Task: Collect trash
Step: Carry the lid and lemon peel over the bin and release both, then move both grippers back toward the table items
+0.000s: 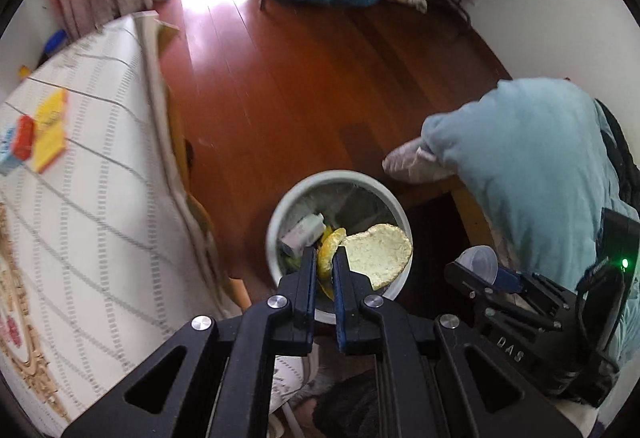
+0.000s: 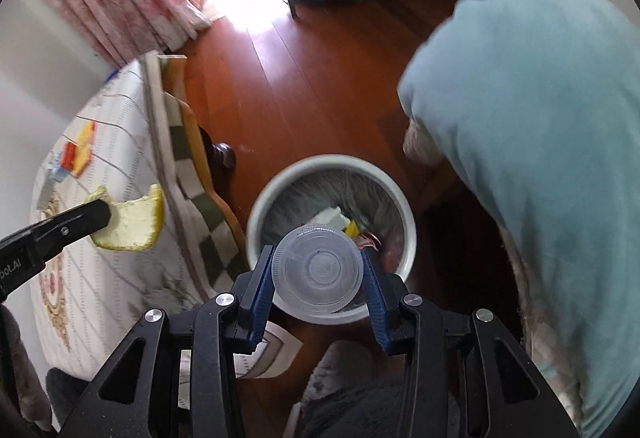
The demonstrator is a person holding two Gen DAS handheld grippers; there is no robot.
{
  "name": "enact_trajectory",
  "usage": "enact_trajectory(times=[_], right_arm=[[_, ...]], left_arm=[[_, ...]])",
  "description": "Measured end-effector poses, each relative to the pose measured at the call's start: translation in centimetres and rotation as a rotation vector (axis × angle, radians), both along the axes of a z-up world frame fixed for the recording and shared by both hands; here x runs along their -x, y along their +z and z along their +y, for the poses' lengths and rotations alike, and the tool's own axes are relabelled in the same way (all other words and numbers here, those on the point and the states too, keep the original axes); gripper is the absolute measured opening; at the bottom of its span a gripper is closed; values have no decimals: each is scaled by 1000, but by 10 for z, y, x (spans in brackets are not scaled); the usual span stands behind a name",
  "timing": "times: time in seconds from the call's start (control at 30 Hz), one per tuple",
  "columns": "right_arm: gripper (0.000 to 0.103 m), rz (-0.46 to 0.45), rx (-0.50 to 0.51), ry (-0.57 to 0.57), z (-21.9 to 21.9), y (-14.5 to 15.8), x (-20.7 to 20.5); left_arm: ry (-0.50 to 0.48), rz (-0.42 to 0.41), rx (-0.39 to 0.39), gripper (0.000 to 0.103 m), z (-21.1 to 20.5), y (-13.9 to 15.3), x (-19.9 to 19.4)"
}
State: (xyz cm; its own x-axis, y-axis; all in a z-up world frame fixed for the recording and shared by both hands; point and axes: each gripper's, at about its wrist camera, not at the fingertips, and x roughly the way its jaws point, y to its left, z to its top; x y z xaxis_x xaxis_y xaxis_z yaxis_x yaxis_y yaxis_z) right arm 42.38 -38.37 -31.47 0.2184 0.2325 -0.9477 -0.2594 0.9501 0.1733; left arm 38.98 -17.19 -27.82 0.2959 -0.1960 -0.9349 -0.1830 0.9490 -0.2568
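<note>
Pinching a peel (image 1: 370,256), left gripper (image 1: 324,258) nearly closed; right gripper (image 2: 318,262) clasps a plastic cup (image 2: 318,270).

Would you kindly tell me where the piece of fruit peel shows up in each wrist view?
Left wrist: the fruit peel sits low centre, pinched in the left gripper, over the bin.
Right wrist: the peel is at the left edge, against the bed.
Shared landmark: the white trash bin on the wooden floor.

Beyond your claws, glossy reddish wooden floorboards (image 1: 288,85) surround the smooth white plastic bin (image 2: 404,213); your right claw (image 2: 318,270) pinches a clear, ridged plastic cup (image 2: 318,270), your left (image 1: 324,258) pithy, rough peel (image 1: 376,254).
</note>
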Motion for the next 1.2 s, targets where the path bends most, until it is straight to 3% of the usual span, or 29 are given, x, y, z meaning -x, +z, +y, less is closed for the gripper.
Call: enact_trajectory(times=[0.23,0.3,0.37,0.4,0.5,0.53,0.6,0.63,0.67,0.97,1.2], right_arm=[[44,44,29,-2,-5,-37,-16],[44,53,41,3,-3,-46,-20],[44,54,61,4,0,-54,-23],[44,58,70,7,2,-57,-24],[67,64,90,1,5,-61,-26],[69,66,88,-1,6,-63,-27],[83,67,100,-1,8,-63,-26],[96,68,103,-3,9,-63,-27],[101,66,104,-8,10,-61,-25],[101,35,129,-31,14,-37,-11],[101,-16,123,-31,14,3,10]], left_arm=[[-28,86,40,10,-11,-31,-22],[-19,96,34,21,-10,-38,-26],[-11,89,32,68,-5,-39,-26],[-3,84,28,76,-4,-39,-26],[9,75,16,79,2,-36,-23],[10,76,5,82,4,-35,-21],[9,71,-24,95,6,-34,-19],[8,65,-47,97,7,-32,-18],[7,59,-63,97,8,-30,-15],[16,7,-177,97,13,-6,11],[39,-48,-238,97,16,28,40]])
